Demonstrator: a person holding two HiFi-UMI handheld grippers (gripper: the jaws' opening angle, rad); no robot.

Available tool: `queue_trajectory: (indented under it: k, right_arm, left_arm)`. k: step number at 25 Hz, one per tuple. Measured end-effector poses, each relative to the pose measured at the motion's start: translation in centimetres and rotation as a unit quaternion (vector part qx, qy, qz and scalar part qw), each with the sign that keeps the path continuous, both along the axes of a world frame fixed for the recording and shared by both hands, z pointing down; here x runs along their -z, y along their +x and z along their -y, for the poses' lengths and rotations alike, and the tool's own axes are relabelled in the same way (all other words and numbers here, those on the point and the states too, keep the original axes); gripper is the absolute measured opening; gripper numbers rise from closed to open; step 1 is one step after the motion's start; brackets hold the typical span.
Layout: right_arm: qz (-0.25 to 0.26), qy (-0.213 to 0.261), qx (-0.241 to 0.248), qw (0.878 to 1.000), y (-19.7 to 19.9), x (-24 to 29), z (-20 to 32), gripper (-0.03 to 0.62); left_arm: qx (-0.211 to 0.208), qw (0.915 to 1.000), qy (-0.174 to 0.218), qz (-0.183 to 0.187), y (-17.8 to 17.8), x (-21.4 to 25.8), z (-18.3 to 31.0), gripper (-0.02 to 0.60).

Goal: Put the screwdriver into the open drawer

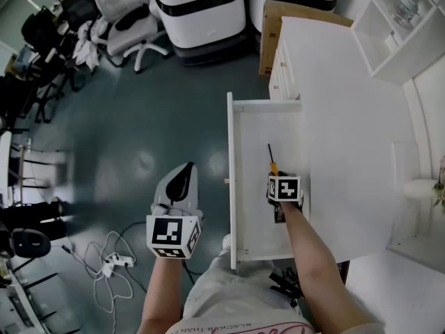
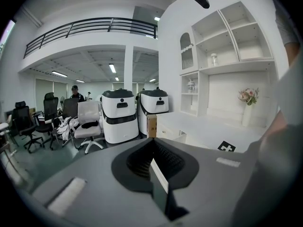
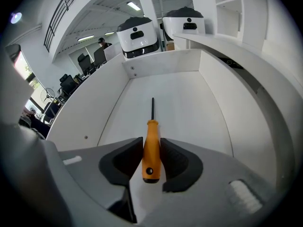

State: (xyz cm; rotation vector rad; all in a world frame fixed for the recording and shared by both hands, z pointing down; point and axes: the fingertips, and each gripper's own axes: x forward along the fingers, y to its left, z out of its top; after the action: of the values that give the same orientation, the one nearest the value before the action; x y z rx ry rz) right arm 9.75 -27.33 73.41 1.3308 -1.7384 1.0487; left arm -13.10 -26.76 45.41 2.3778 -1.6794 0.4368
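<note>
Bare floor inside the drawer (image 1: 254, 152), open from above; walled by its front panel (image 1: 231, 179) and sides, overhung at the rear by the bench (image 1: 348, 117).

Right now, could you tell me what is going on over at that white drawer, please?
A person holds a gripper in each hand. The right gripper is shut on the orange handle of a screwdriver and holds it down inside the open drawer, with the shaft pointing toward the drawer's back wall. The screwdriver is not yet released. The left gripper is shut and empty, off to the drawer's left above the floor.
</note>
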Motion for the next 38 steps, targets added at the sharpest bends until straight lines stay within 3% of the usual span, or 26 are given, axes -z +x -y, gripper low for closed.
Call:
queue_trajectory:
  k: [5, 9, 11, 24, 32, 38]
  right_arm:
    - [-0.007, 0.002, -0.013, 1.0, 0.4, 0.1, 0.2, 0.12]
    - [-0.007, 0.013, -0.02, 1.0, 0.1, 0.8, 0.3, 0.241]
    - [-0.01, 0.022, -0.022, 0.999, 0.1, 1.4, 0.3, 0.264]
    - [-0.013, 0.087, -0.022, 0.996, 0.3, 7.3, 0.2, 0.264]
    - [-0.001, 0.15, -0.007, 0.989, -0.4, 12.2, -0.3, 0.203]
    - [-0.016, 0.206, -0.001, 0.978, 0.0, 16.2, -1.0, 0.106]
  left_arm:
    - [-0.002, 1.0, -0.002, 0.001, -0.1, 0.0, -0.4, 0.012]
    - [-0.009, 1.0, 0.002, -0.002, 0.2, 0.2, -0.7, 0.012]
    - [-0.014, 0.9999, 0.005, -0.004, 0.4, 0.4, -0.9, 0.012]
    - [-0.038, 0.9977, 0.051, -0.023, 1.8, 3.8, -1.4, 0.012]
    - [-0.056, 0.994, 0.084, -0.044, 2.5, 6.4, -1.5, 0.012]
    - [-0.067, 0.991, 0.101, -0.057, 2.9, 7.8, -1.7, 0.012]
